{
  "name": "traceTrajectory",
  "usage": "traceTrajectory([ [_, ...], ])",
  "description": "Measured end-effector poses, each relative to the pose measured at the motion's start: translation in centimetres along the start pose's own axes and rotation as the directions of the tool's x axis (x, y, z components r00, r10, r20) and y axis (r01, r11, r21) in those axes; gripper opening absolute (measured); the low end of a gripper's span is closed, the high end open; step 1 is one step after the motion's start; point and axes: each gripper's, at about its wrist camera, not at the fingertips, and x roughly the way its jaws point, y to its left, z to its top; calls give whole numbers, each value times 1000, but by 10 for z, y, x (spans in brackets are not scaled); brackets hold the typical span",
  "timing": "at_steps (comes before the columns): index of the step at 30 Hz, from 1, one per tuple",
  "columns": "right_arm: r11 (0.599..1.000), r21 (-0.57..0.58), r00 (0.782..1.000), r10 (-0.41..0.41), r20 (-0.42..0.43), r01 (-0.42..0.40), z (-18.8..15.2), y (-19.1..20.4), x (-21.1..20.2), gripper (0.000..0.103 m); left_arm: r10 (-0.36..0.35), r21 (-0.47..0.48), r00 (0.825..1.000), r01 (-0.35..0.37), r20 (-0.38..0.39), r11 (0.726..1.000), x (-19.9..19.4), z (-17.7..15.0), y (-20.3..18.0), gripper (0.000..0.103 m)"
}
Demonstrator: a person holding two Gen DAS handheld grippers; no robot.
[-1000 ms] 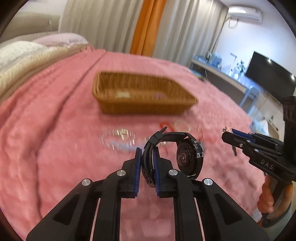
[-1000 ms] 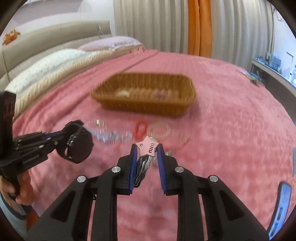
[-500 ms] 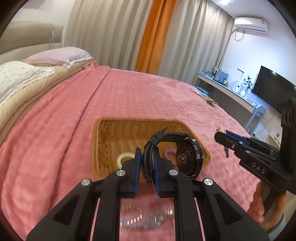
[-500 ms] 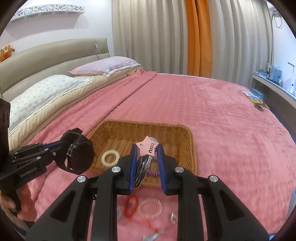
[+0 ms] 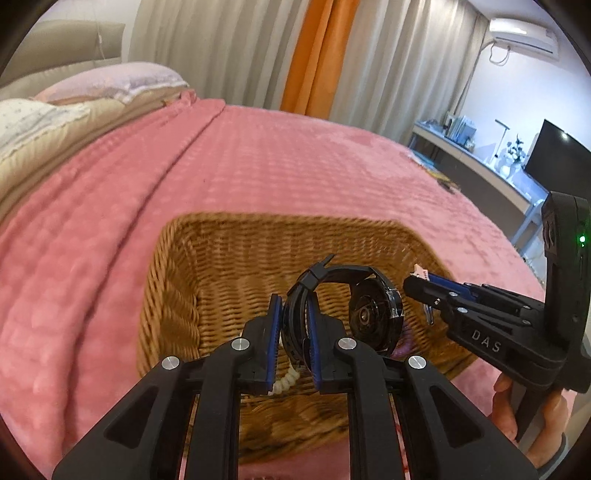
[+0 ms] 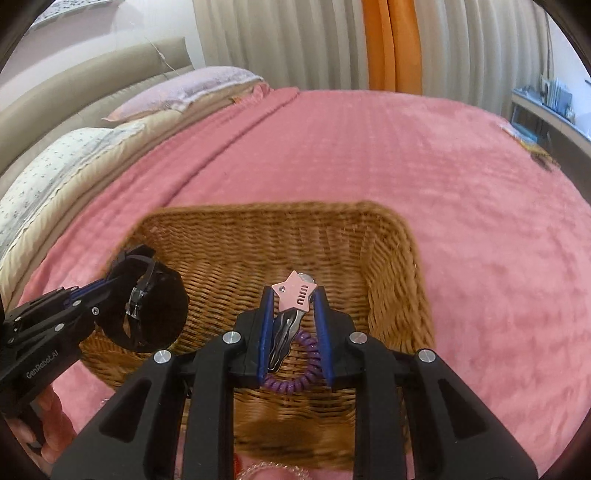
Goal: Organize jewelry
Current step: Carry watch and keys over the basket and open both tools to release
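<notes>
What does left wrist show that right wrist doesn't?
Left wrist only: the white coil hair tie under the left tongs, the TV and air conditioner.

Right wrist only: the purple coil hair tie, the star hair clip's face, the right tongs.

Both: wicker basket, black watch, pink blanket, orange curtain.

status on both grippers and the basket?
Left gripper shut on black watch. Right gripper shut on pink star hair clip. Both over wicker basket; purple coil tie inside. Nothing in the way.
</notes>
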Motion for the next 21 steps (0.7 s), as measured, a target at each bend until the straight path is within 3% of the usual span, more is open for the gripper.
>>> traceTrajectory([
  [9, 1000, -16, 998, 2, -59, -3, -6, 2, 15, 20, 1, 6, 999, -1, -37, 1000, 13, -4, 3, 20],
  [10, 1000, -9, 998, 8, -65, -9, -7, 1, 16, 22, -9, 6, 999, 9, -40, 1000, 12, -4, 3, 20],
  [11, 1000, 1, 998, 20, -64, -20, -7, -1, 15, 32, -19, 2, 999, 19, -46, 1000, 11, -4, 3, 25],
  [14, 999, 0, 999, 35, -37, -35, -8, 1, 3, 46, -49, -5, 998, 49, -46, 999, 2, -6, 5, 36],
  [17, 1000, -17, 1000, 24, -4, -24, -8, 6, -17, 48, -57, 4, 998, 57, -12, 998, -18, -7, 4, 47],
  [21, 999, -26, 998, 44, 37, -43, -14, 14, -53, 48, -87, 12, 996, 87, 35, 996, -54, -11, 2, 48],
])
